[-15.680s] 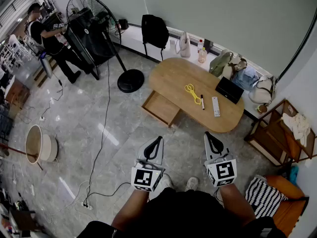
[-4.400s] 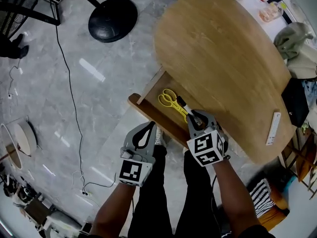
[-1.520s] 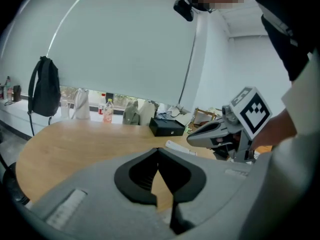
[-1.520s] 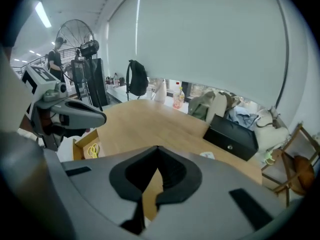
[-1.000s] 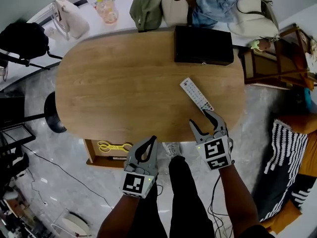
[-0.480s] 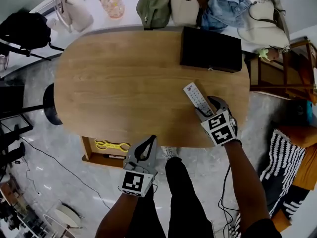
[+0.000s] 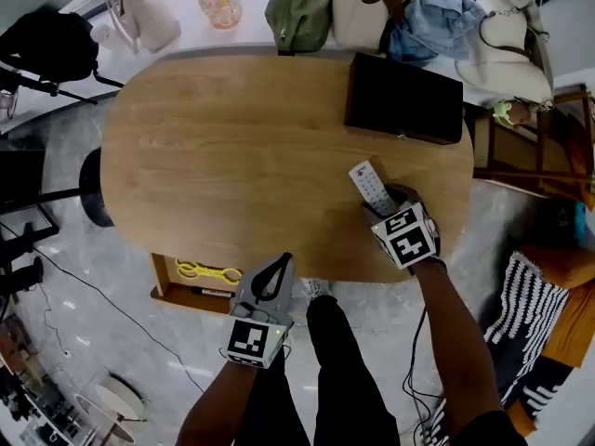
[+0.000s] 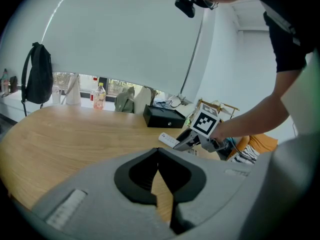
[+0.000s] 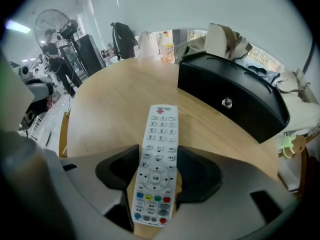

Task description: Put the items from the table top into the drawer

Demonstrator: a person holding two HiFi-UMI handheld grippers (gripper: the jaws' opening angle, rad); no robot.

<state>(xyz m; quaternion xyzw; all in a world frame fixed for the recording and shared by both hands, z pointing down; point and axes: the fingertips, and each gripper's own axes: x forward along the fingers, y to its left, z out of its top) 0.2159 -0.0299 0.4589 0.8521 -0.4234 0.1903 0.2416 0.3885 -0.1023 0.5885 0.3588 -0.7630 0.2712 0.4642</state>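
Now: slim white remote [image 9: 159, 159], coloured keys, flat on table [image 7: 232, 156] between right gripper's [image 7: 384, 204] opening jaws; left gripper [image 8: 159, 154] closed.

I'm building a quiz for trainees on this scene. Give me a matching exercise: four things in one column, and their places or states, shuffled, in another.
1 remote control
2 yellow scissors
3 black box
4 left hand-held gripper

A in the open drawer
B jaws together, off the table top
C on the table top, near edge
D on the table top, far edge

Pairs: 1-C, 2-A, 3-D, 4-B
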